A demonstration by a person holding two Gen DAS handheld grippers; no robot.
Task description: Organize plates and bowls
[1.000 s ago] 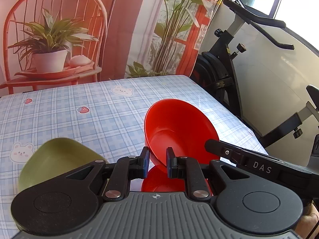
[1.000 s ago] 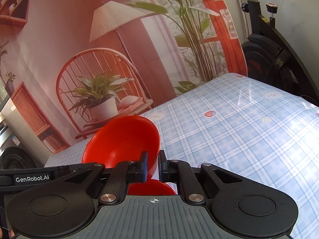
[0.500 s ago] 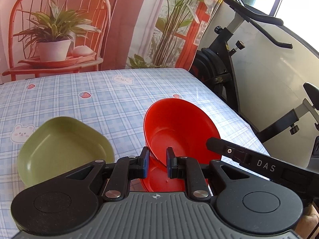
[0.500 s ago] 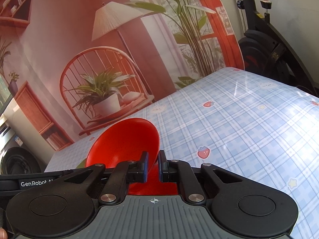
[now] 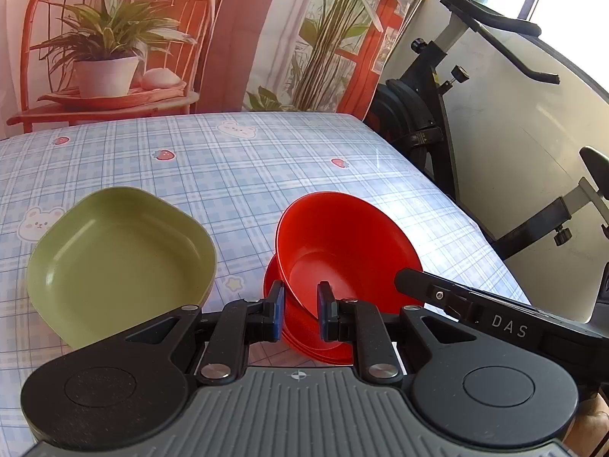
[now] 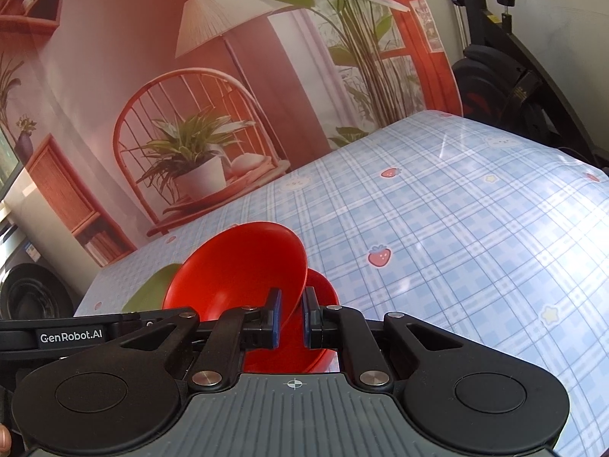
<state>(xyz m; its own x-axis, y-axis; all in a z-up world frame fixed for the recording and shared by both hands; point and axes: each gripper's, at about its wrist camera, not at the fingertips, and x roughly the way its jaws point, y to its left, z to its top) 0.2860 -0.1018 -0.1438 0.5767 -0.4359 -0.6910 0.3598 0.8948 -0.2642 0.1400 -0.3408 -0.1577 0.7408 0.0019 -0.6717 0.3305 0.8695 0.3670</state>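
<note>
Bowls and plate sit on the table (image 5: 266,160), covered in a blue plaid cloth with bears and strawberries; printed backdrop (image 5: 160,30) of a red chair and potted plant hangs behind it, exercise bike (image 5: 430,114) off the table's right edge. Green plate (image 5: 118,259), rounded-square, lies flat on the cloth, left of the red stack, apart from it. Upper red bowl (image 5: 342,243) is tilted, its open side toward the left-wrist camera, its lower edge down in the lower red bowl (image 5: 304,335), which rests on the table. Both grippers are on the upper bowl's rim from opposite sides. Left gripper (image 5: 300,310): jaws narrow, rim between the blue pads, clamped on it. Right gripper (image 6: 291,318): jaws narrow, pinching the near rim in the right-wrist view; the bowl leans away to the left there, with the lower bowl showing just behind and under it. Right gripper's body (image 5: 495,320), marked DAS, crosses the lower right of the left-wrist view; left gripper's body (image 6: 72,335), marked GenRobot.AI, crosses the lower left of the right-wrist view. Sliver of the green plate shows behind the upper bowl's left side in the right-wrist view.
</note>
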